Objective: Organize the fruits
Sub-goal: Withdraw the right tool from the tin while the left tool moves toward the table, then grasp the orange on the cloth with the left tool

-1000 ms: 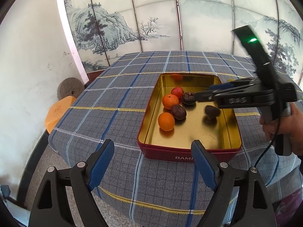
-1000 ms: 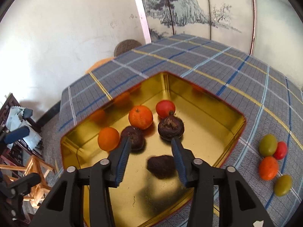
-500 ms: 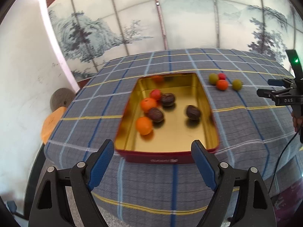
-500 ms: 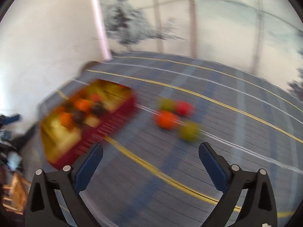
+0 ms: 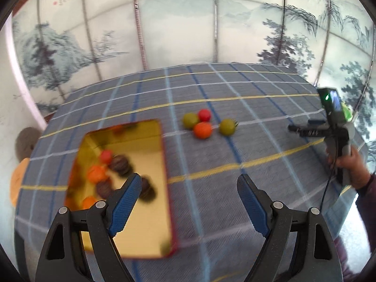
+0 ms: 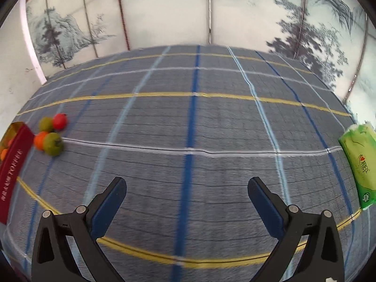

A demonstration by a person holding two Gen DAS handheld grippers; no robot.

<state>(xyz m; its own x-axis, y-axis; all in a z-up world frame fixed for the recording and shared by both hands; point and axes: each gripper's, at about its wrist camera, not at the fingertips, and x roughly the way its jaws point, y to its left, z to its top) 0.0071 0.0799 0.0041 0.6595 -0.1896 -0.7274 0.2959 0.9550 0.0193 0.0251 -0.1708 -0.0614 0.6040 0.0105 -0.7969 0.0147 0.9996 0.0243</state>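
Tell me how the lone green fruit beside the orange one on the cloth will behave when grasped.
The green fruit looks round and smooth, so it would probably roll if nudged. It sits apart from the orange fruit, so open jaws likely fit around it.

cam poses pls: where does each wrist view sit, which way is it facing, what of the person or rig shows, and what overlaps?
Left wrist: on the left gripper, angled down over the tin; its open jaws show, and the right gripper in a hand.
Right wrist: on the right gripper, angled down at bare tablecloth, tissue pack at the right edge; only its own jaws show, wide and empty.
Shared: tin, tablecloth, the four loose fruits, painted screen.
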